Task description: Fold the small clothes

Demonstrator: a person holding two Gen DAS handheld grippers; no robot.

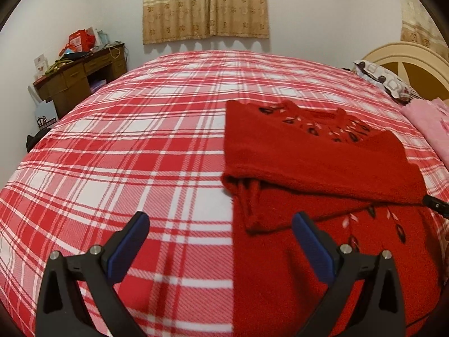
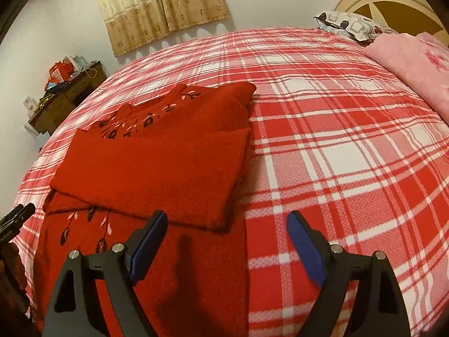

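Observation:
A red knitted sweater (image 1: 314, 163) with leaf embroidery lies flat on the red and white plaid bed (image 1: 146, 146), both sleeves folded across its chest. My left gripper (image 1: 221, 221) is open and empty above the sweater's left edge near the hem. My right gripper (image 2: 226, 220) is open and empty above the sweater's (image 2: 157, 163) right edge near the hem. The right gripper's tip shows at the right edge of the left wrist view (image 1: 435, 203). The left gripper's tip shows at the left edge of the right wrist view (image 2: 16, 216).
A pink blanket (image 2: 415, 61) and a patterned pillow (image 2: 350, 25) lie by the cream headboard (image 2: 393, 5). A cluttered wooden desk (image 1: 81, 75) stands by the far wall. A beige curtain (image 1: 204, 5) hangs behind the bed.

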